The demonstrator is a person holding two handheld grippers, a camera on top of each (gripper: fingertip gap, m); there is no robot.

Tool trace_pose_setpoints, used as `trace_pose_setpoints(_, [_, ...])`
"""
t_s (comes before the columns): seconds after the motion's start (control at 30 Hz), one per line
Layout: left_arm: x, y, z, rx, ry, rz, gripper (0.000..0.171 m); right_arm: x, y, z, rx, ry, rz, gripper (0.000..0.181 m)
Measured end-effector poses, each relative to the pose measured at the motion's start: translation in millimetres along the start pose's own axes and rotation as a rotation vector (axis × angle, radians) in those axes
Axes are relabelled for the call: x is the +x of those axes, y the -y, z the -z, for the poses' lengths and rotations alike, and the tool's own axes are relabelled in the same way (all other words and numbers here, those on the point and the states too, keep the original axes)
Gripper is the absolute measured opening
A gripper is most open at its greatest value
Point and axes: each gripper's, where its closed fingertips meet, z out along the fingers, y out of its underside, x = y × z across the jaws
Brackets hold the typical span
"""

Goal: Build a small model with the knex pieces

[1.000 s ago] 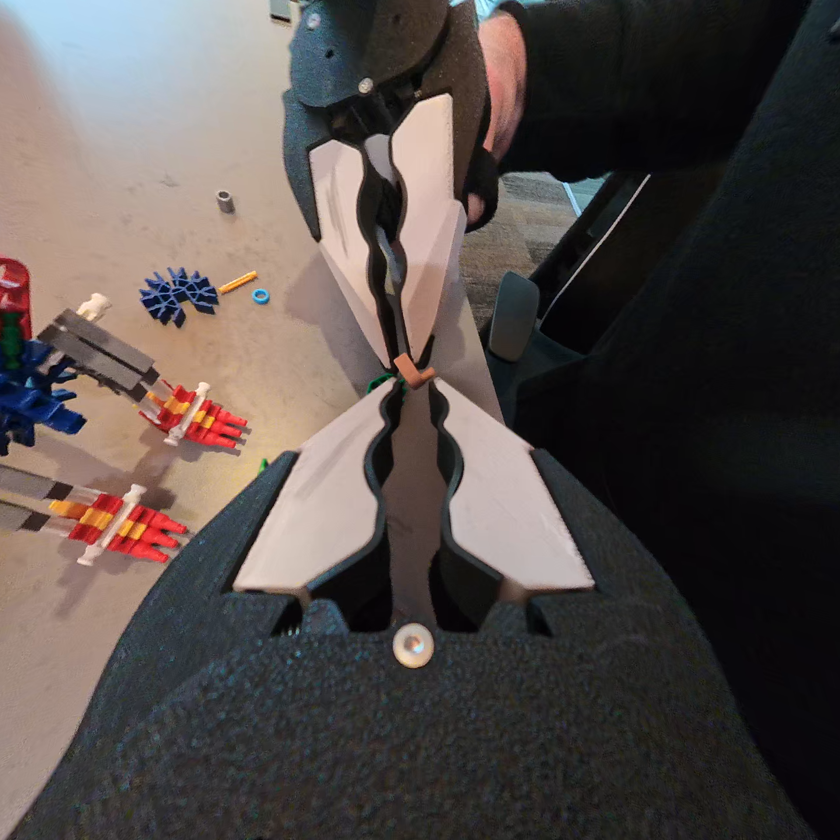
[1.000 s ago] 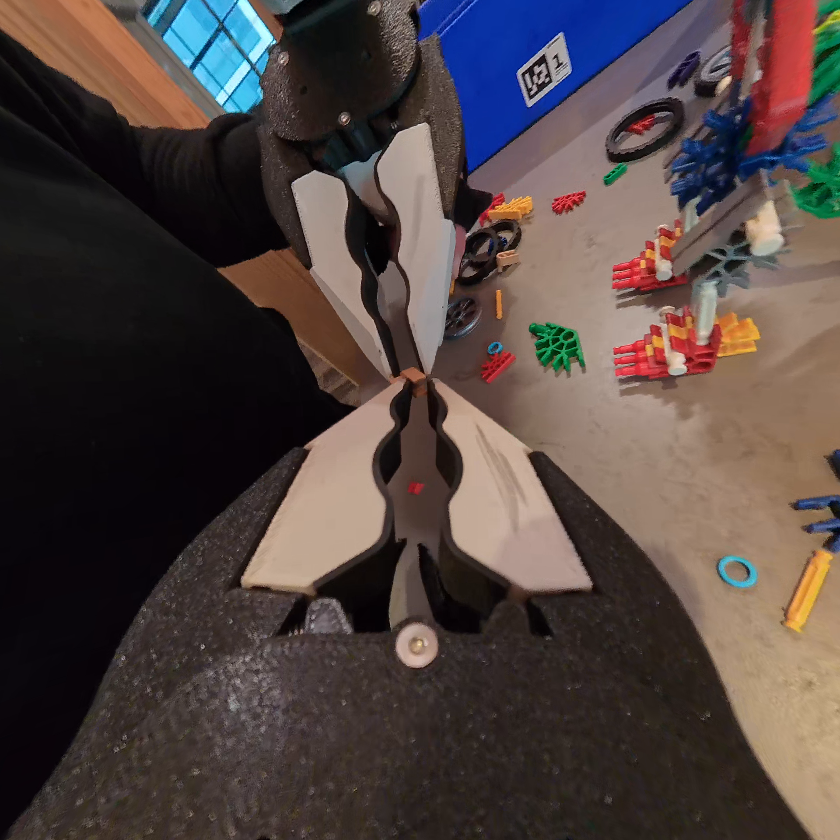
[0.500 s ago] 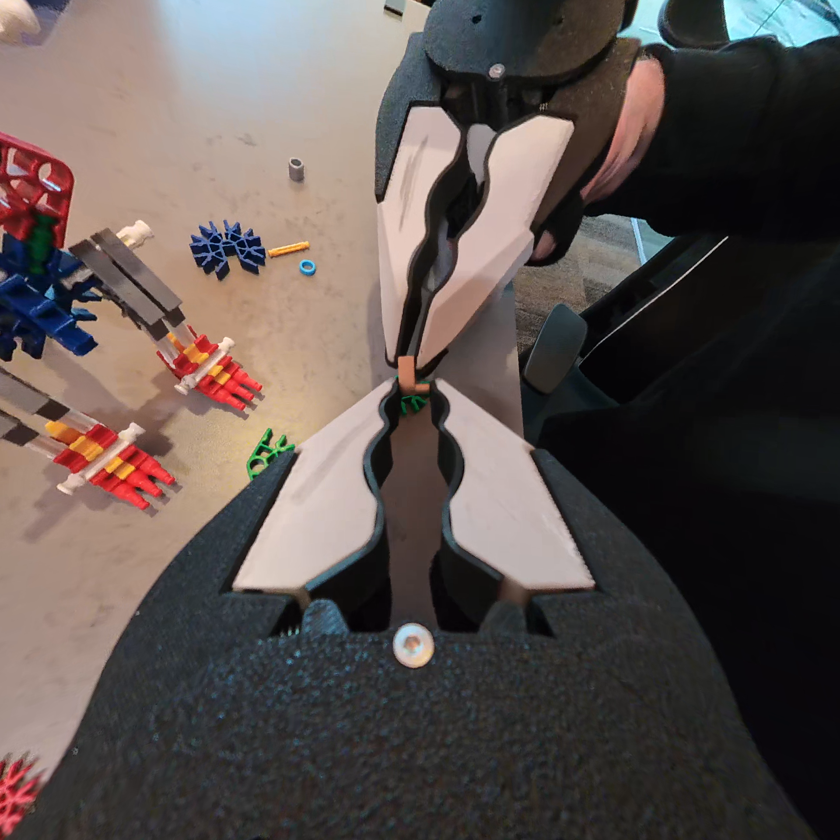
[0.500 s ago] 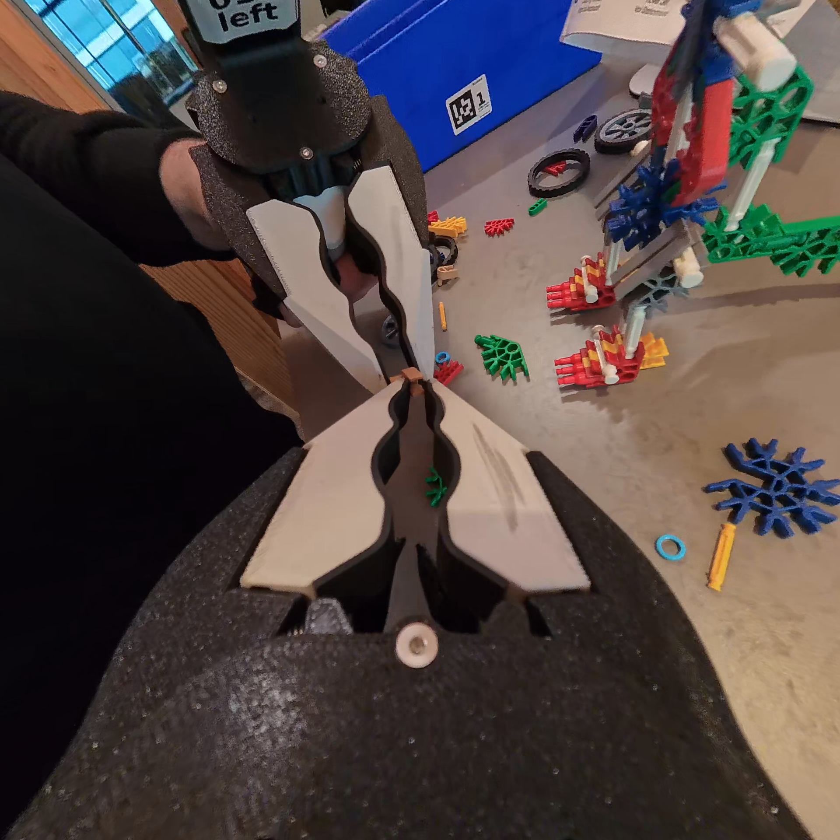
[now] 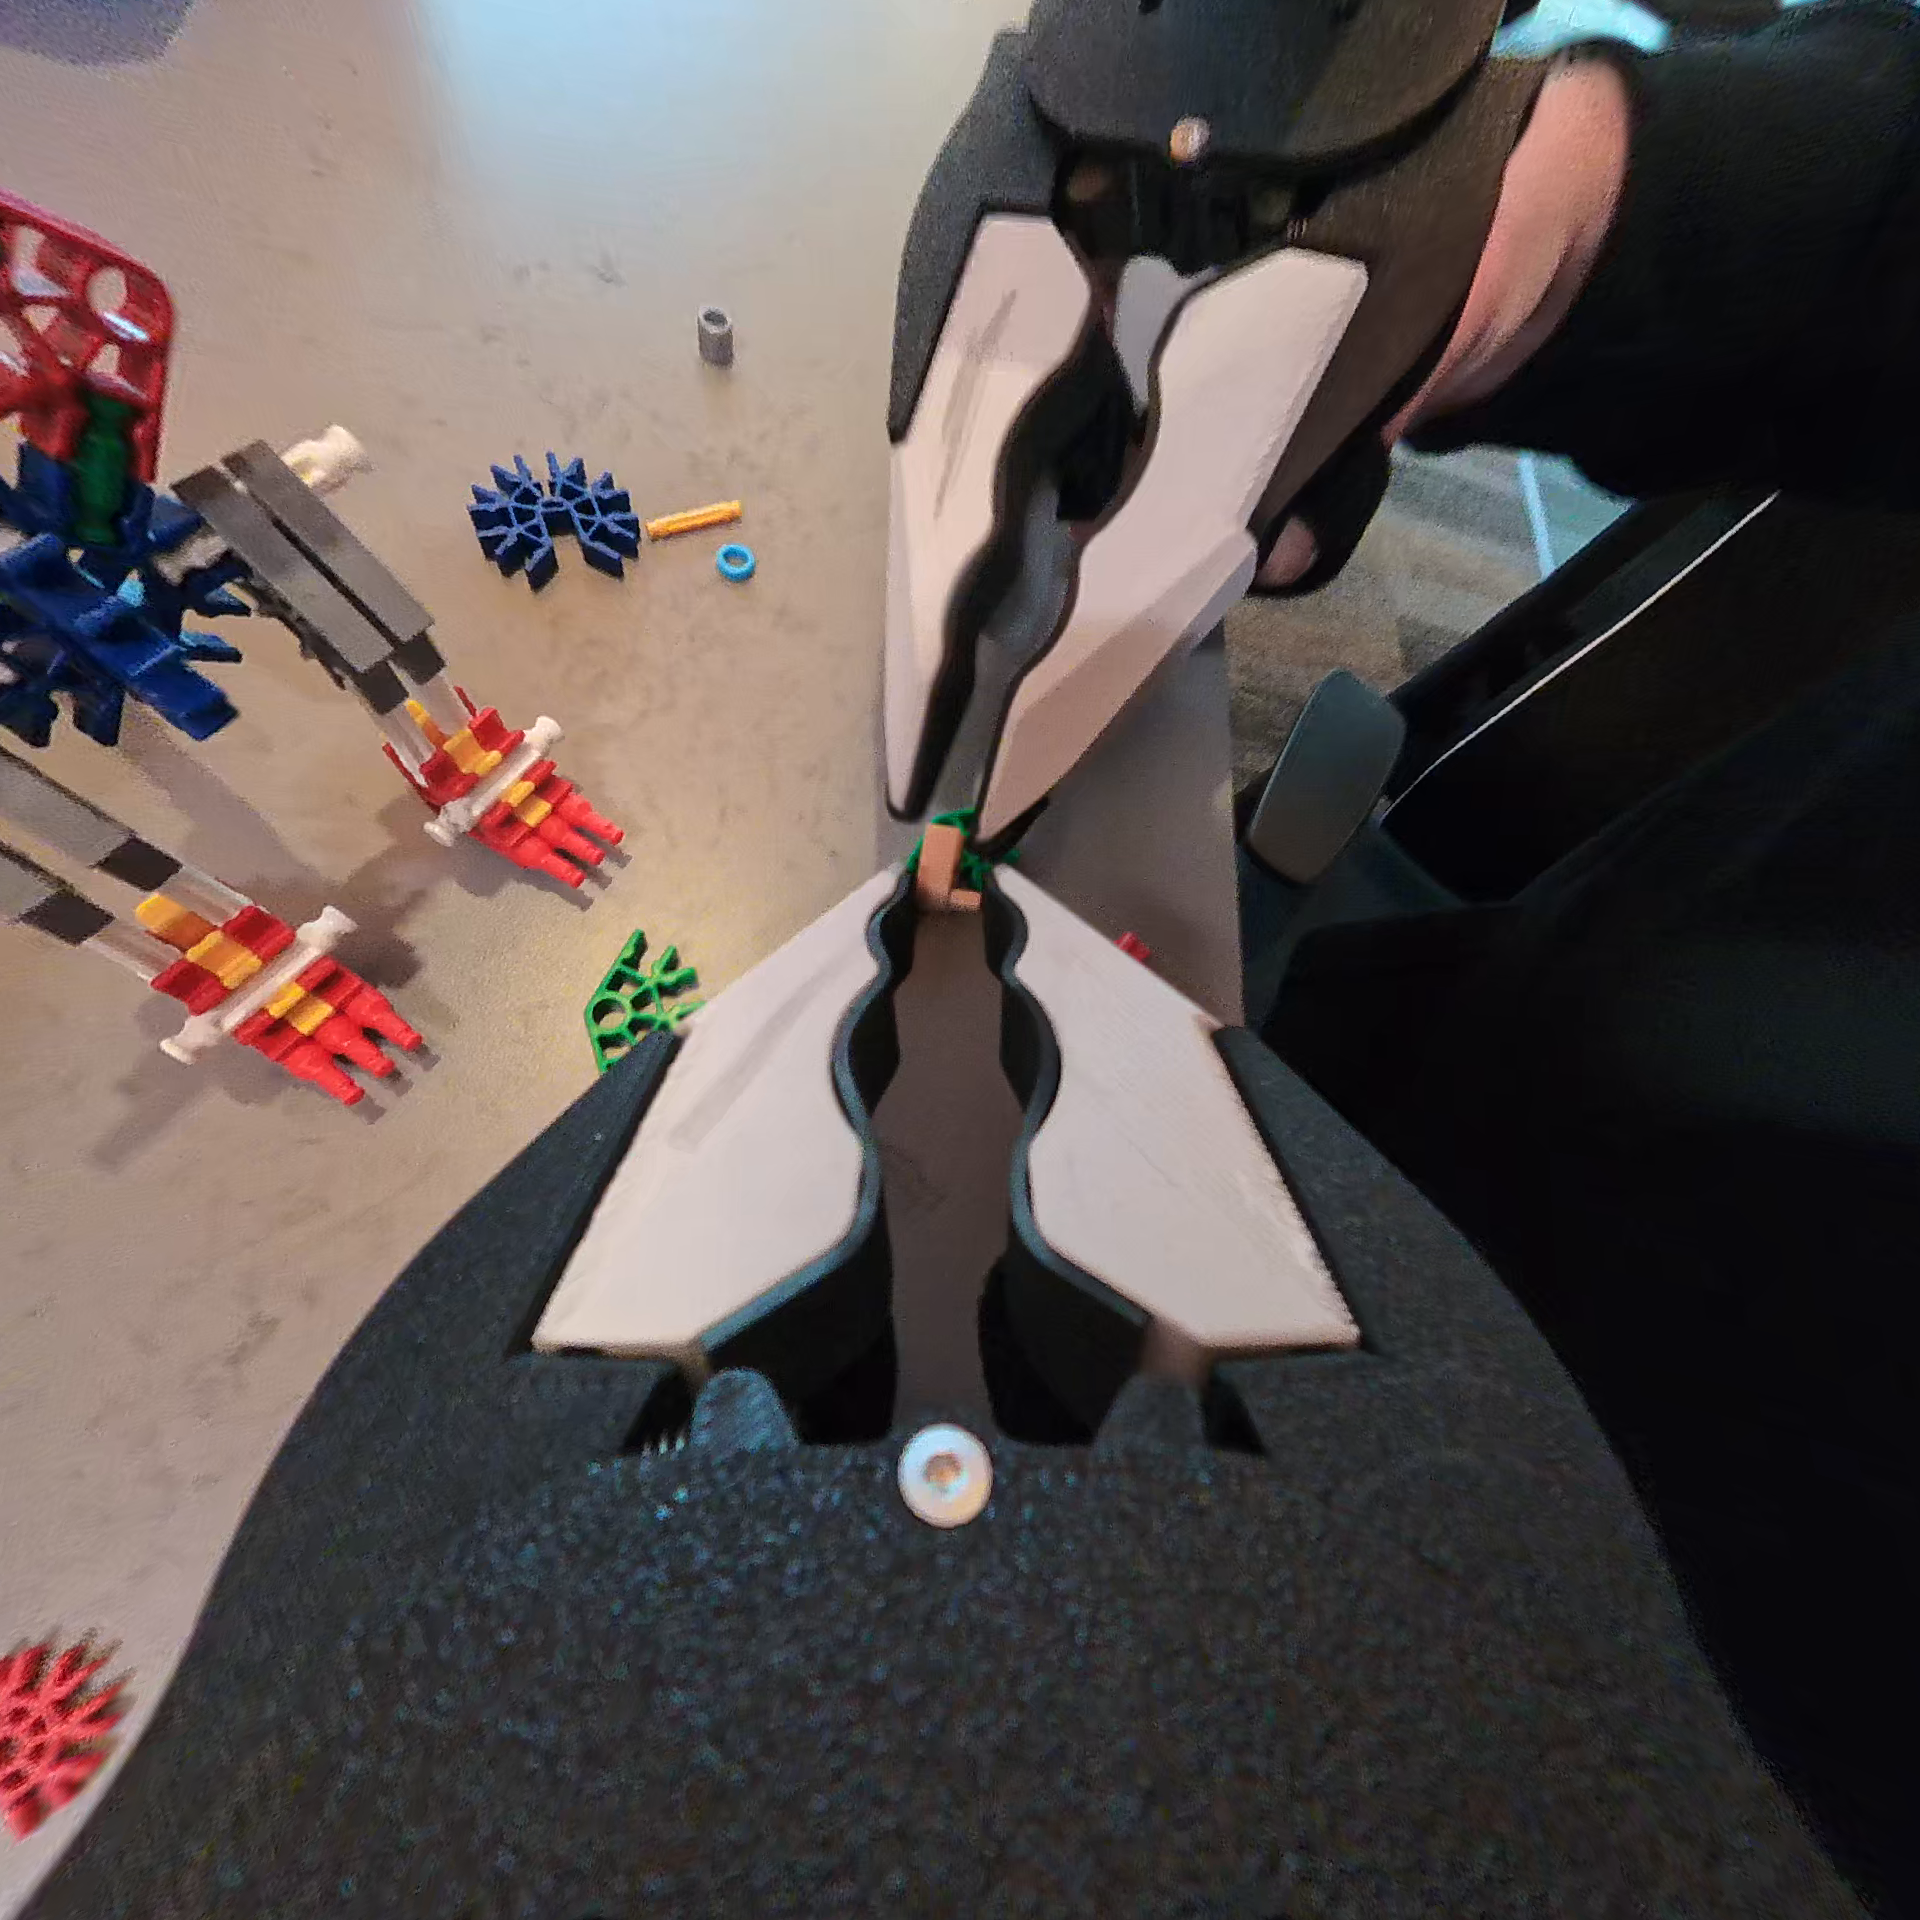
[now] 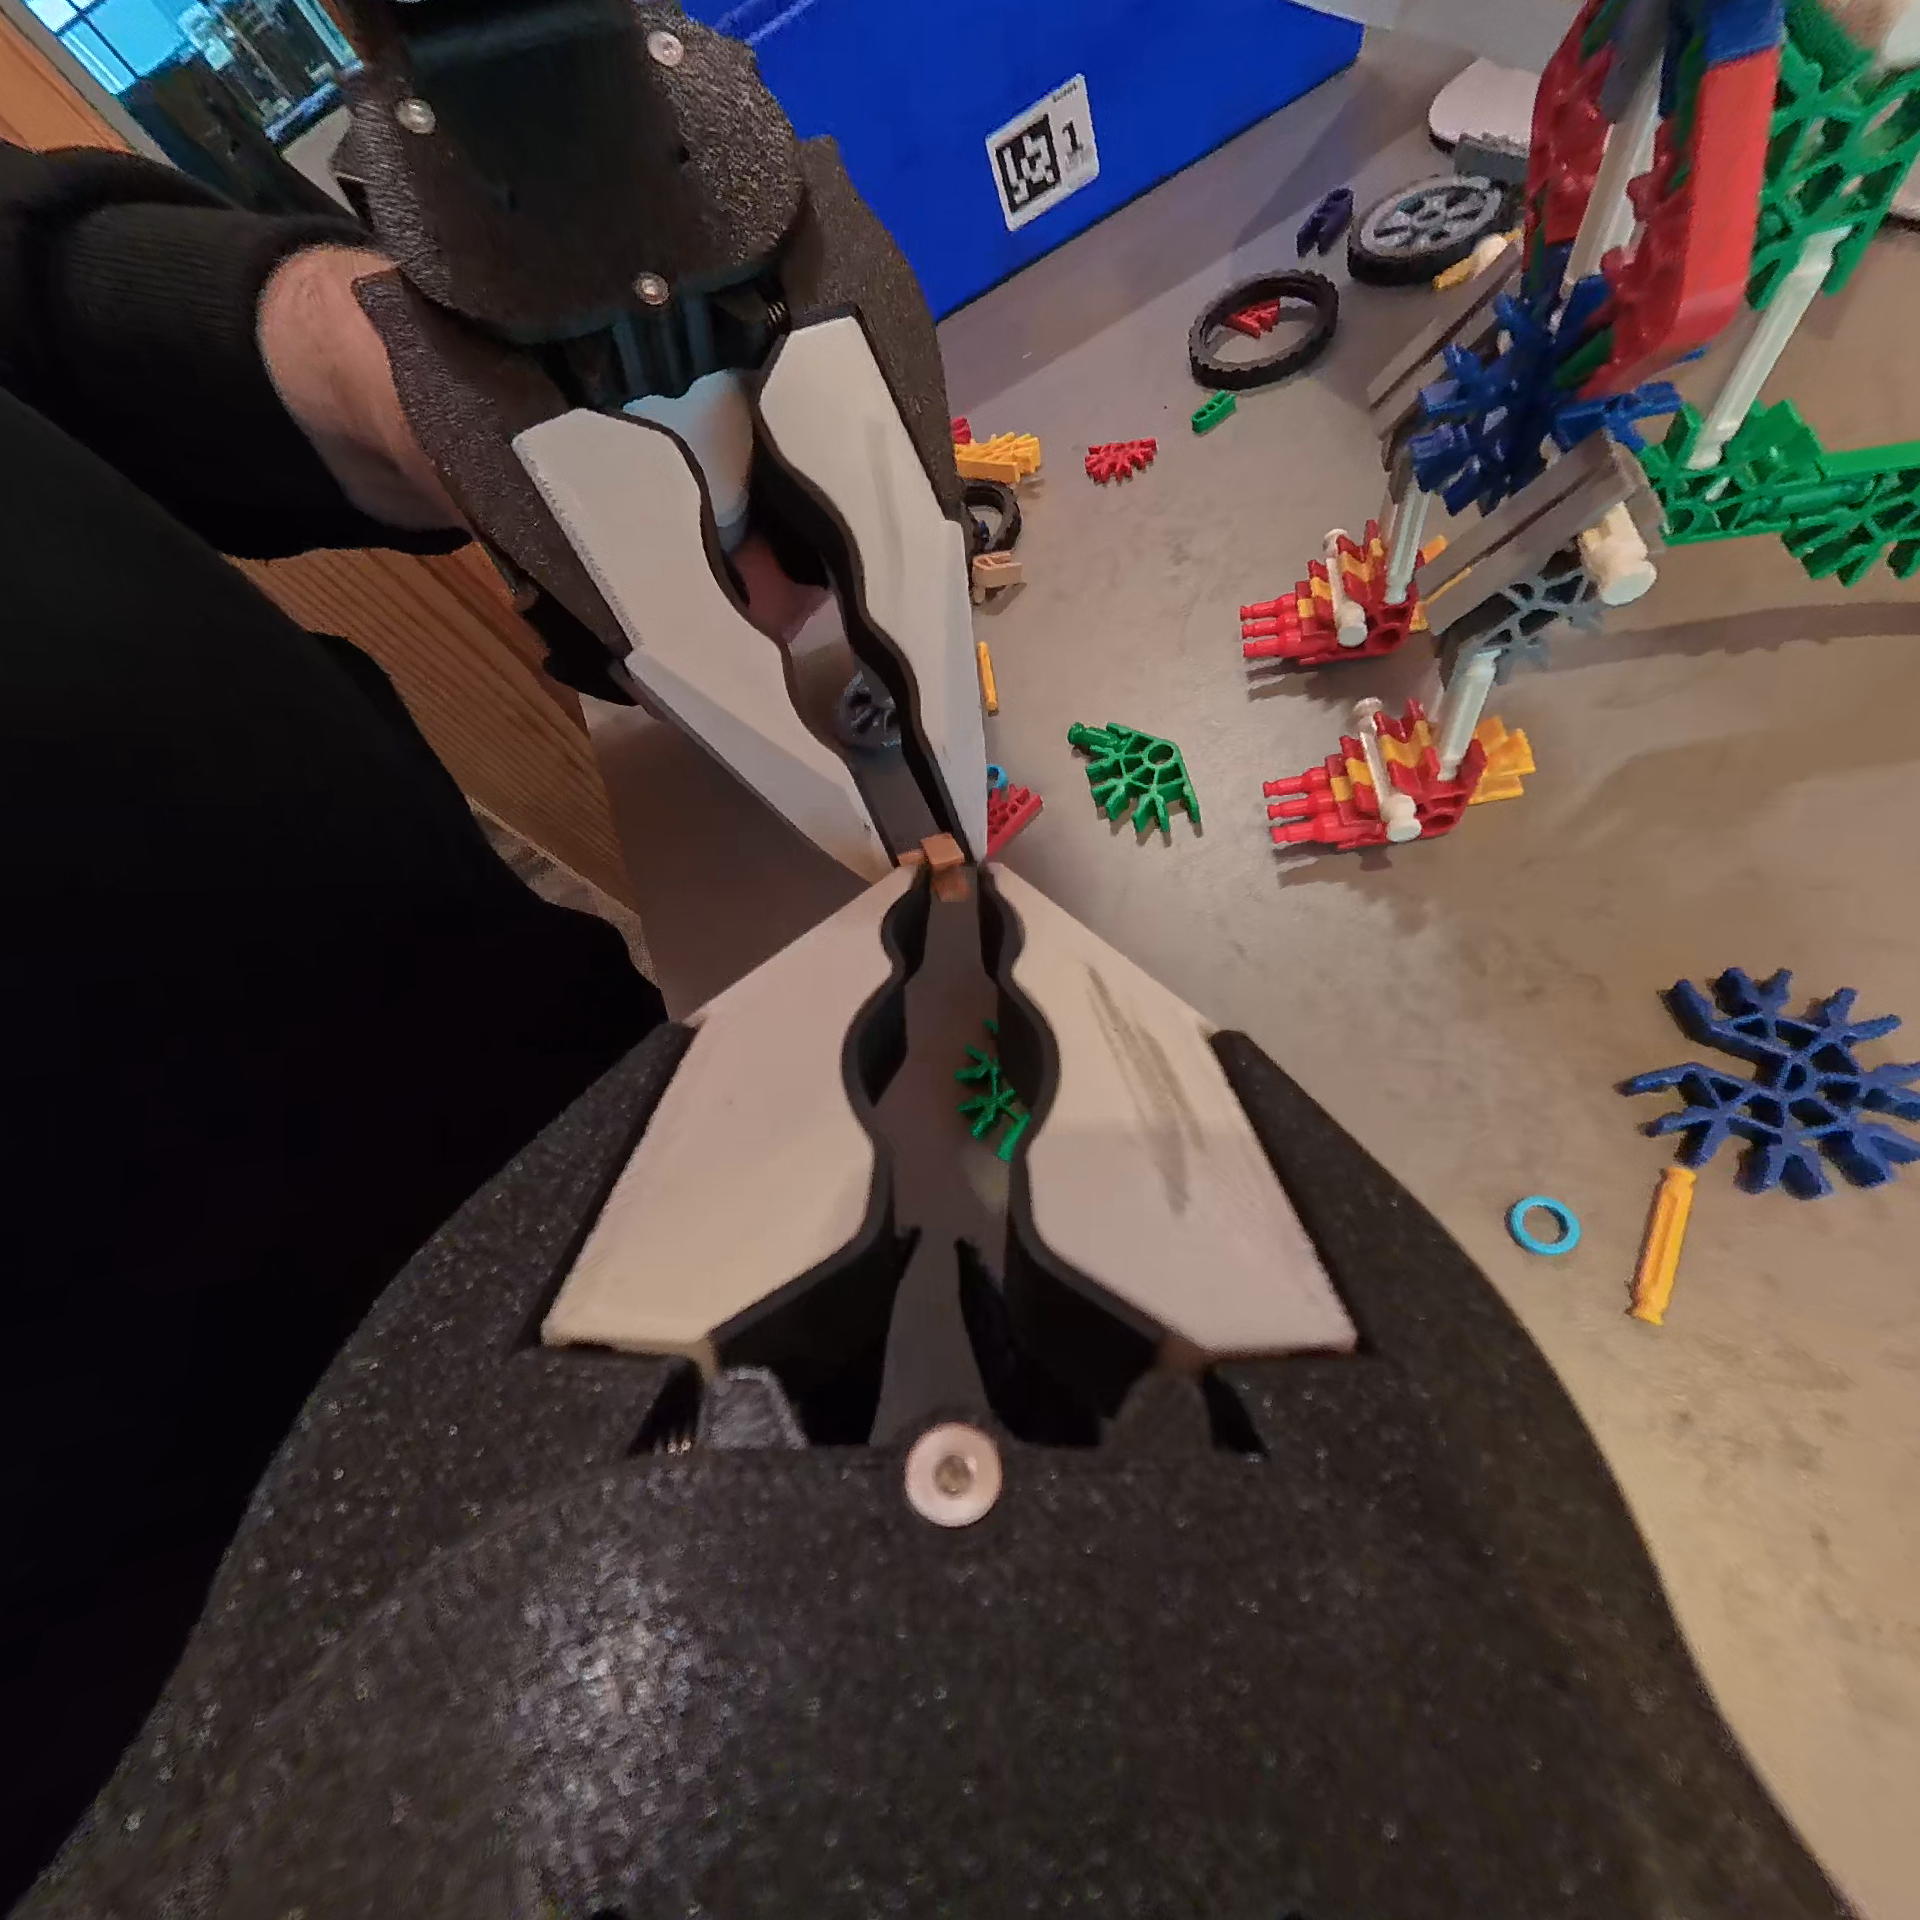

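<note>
A small tan connector piece (image 5: 940,871) sits pinched where my two grippers meet tip to tip, above the near edge of the grey table (image 5: 499,229). My left gripper (image 5: 945,896) is shut on its lower end. My right gripper (image 5: 951,816) comes down from above, held by a hand in a black sleeve, and is shut on its upper end. In the right wrist view the tan piece (image 6: 943,857) shows between my right gripper (image 6: 948,885) and my left gripper (image 6: 932,844). A small green connector (image 6: 987,1091) lies on the table below them.
A rod-and-connector model with red and yellow feet (image 5: 509,790) stands at the left; it also shows in the right wrist view (image 6: 1392,779). Loose pieces: blue snowflake connector (image 5: 551,514), yellow rod (image 5: 694,517), blue ring (image 5: 735,562), grey spacer (image 5: 715,335), green fan connector (image 6: 1138,774), tyres (image 6: 1262,327). A blue bin (image 6: 1039,125) stands behind. A chair (image 5: 1320,779) is beyond the table edge. My two grippers' fingertips are within a few centimetres of each other.
Both grippers have stayed tip to tip on the tan piece. The pair has swung from beside the table edge to over the table, and the right gripper has tilted.
</note>
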Motion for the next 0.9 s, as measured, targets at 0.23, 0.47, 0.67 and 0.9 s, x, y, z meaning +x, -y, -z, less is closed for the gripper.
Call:
trace_pose_setpoints(0.23, [-2.0,-22.7,-12.3,-0.164,0.076,-0.198,0.010,14.0,-33.0,0.0,-0.174,-0.144,0.089,0.028])
trace_pose_setpoints(0.47, [-5.5,-33.4,-21.1,-0.244,0.113,-0.291,0.010,16.5,-39.1,-8.4,-0.225,-0.177,0.154,0.017])
trace_pose_setpoints(0.67, [-8.0,-35.1,-22.4,-0.262,0.134,-0.312,0.010,10.8,-40.8,-9.9,-0.241,-0.122,0.178,0.017])
trace_pose_setpoints(0.9, [-8.5,-35.8,-21.5,-0.284,0.128,-0.343,0.010,11.9,-42.7,-6.1,-0.261,-0.073,0.200,0.010])
